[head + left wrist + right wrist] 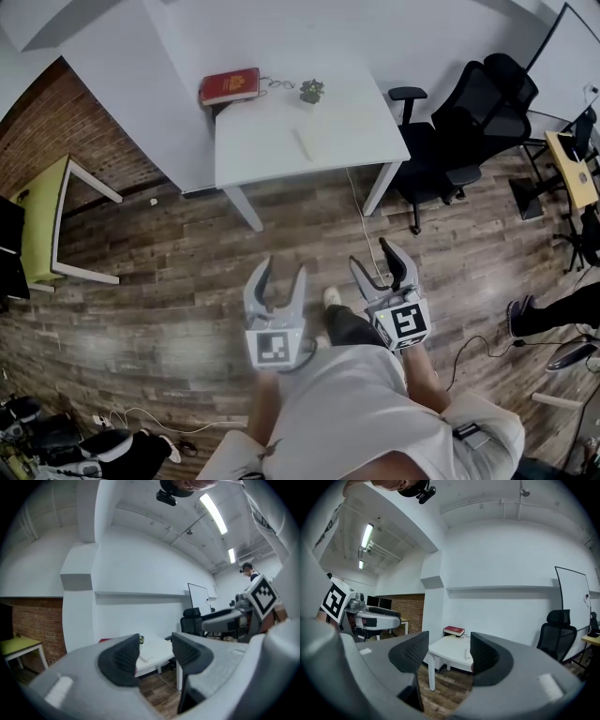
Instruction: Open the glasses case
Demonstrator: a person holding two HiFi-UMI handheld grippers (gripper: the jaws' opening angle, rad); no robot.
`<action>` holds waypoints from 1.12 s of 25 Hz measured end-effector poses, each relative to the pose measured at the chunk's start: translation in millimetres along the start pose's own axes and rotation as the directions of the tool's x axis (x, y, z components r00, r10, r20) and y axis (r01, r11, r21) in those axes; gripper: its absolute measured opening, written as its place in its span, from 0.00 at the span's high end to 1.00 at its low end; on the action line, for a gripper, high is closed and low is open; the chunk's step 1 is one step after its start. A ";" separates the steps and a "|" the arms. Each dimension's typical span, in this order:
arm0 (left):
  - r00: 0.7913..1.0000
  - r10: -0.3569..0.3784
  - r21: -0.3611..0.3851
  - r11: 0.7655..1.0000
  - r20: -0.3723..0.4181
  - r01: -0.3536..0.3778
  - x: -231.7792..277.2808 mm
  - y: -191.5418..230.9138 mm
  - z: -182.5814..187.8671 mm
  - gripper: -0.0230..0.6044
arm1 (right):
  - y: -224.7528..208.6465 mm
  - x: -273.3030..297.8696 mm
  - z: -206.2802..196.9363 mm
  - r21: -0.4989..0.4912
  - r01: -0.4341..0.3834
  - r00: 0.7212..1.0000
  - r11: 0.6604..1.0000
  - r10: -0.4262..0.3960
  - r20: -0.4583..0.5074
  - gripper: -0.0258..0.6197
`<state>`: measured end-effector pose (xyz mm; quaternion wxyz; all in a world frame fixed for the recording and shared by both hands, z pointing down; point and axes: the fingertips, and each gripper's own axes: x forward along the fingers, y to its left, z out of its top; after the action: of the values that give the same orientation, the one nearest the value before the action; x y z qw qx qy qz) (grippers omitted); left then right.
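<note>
Wood-plank floor [169,244] fills most of the head view, and a white rectangular bench [272,155] stands against a white wall at the top. On the bench are a red book-like block [229,86] at the back left corner, a small green potted plant [311,91] near it, and a slim pale oblong thing [302,144] towards the middle. That oblong may be the glasses case, but it is too small to be sure.

A person in pale clothing stands well apart from the bench, holding the grey left claw [282,269] and the grey right claw [372,258] level in front. Both claws are spread, with nothing between their dark ribbed pads [119,660].

The step in hand looks like the approach. To do it well:
- come square to the bench's near edge
- step clear of the thin white cable [361,225] on the floor
- confirm which item is the case
- steady its base with one claw
- lift the lid at its seam with the other
</note>
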<state>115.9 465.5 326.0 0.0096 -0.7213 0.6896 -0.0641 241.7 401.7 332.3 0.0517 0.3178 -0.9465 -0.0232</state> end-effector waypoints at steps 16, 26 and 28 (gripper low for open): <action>0.998 0.044 0.012 0.999 -0.047 -0.044 99.8 21.5 3.3 0.62 | -68.7 83.9 -2.7 0.025 -0.069 0.997 0.997 0.069 -0.018 0.55; 0.993 0.106 0.019 0.994 -0.060 -0.105 144.0 29.6 5.3 0.63 | -108.7 120.4 -6.4 0.037 -0.118 0.993 0.992 0.118 -0.010 0.55; 0.991 0.116 0.023 0.993 -0.062 -0.114 148.4 29.9 4.7 0.63 | -114.6 126.4 -8.5 0.042 -0.124 0.992 0.991 0.125 -0.013 0.55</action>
<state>92.8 315.9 330.0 -0.0018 -0.6779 0.7293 -0.0929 211.2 233.9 342.5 0.0538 0.2594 -0.9643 0.0018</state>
